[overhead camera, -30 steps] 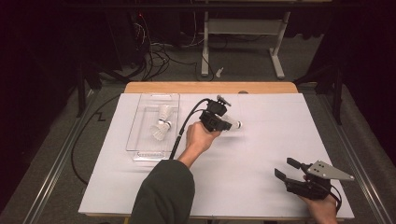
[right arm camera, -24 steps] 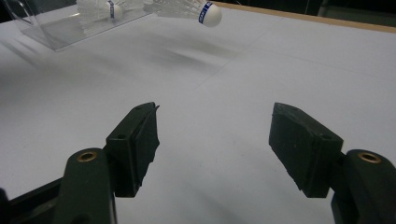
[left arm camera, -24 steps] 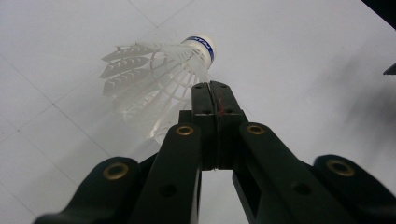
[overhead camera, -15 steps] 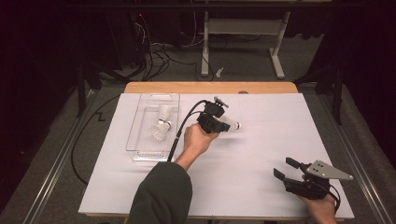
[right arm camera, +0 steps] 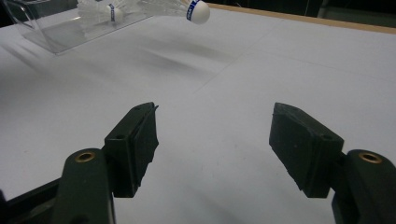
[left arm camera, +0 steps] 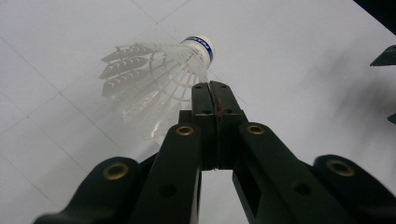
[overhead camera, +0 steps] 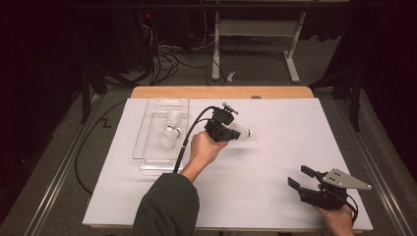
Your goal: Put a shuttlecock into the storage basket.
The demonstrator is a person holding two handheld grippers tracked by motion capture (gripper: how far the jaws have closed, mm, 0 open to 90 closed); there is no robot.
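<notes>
In the high view, the left hand-held gripper (overhead camera: 235, 132) sits at frame centre, its forearm reaching up from the bottom edge, jaws pressed together on the feathers of a shuttlecock (left arm camera: 159, 70) held above the white counter (overhead camera: 275, 157). The right hand-held gripper (overhead camera: 297, 178) rests at lower right, jaws spread and empty. Two more shuttlecocks lie in a clear tray (overhead camera: 147, 132) left of centre.

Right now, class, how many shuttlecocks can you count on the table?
3. Two lie in the clear tray: one toward its far end and one beside it. The third is pinched by its feathers in the left gripper, right of the tray.
</notes>
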